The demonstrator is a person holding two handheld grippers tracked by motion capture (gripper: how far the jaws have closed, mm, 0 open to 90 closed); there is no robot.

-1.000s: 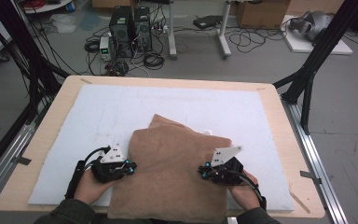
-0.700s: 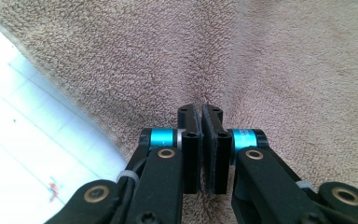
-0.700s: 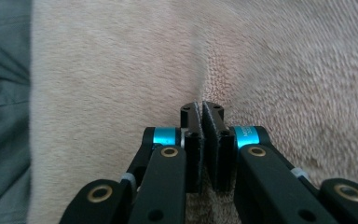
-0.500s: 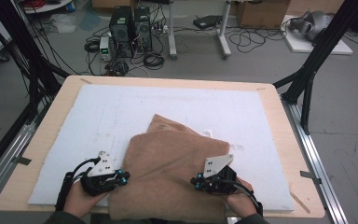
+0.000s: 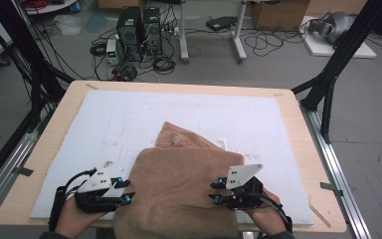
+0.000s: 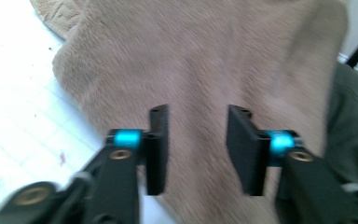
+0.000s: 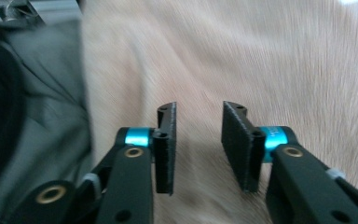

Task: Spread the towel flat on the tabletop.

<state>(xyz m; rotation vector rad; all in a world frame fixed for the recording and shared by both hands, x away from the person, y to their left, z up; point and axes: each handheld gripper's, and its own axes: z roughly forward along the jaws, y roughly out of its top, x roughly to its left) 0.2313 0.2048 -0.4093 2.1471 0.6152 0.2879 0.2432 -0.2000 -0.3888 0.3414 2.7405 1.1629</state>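
Observation:
A brown fleecy cloth (image 5: 184, 184) lies folded on the white mat (image 5: 129, 119), its near part hanging over the table's front edge. My left gripper (image 5: 129, 190) sits at the cloth's left edge and my right gripper (image 5: 212, 192) over its right part; they point toward each other. Both pairs of jaws have just been opening. In the left gripper view the left gripper (image 6: 196, 149) stands open above the cloth (image 6: 205, 56), with nothing pinched. In the right gripper view the right gripper (image 7: 198, 144) is open too, over the cloth (image 7: 261, 56).
The mat covers a wooden table (image 5: 45, 164) whose front edge is at my hands. A small white tag (image 5: 222, 143) lies beside the cloth. Black frame posts (image 5: 328, 84) flank the table; computer towers (image 5: 139, 25) stand on the floor beyond. The person's dark clothing (image 7: 42, 93) is close.
Both grippers drew the cloth's near edge toward the person and over the table's front edge, then opened and let it go. The hands have lifted slightly.

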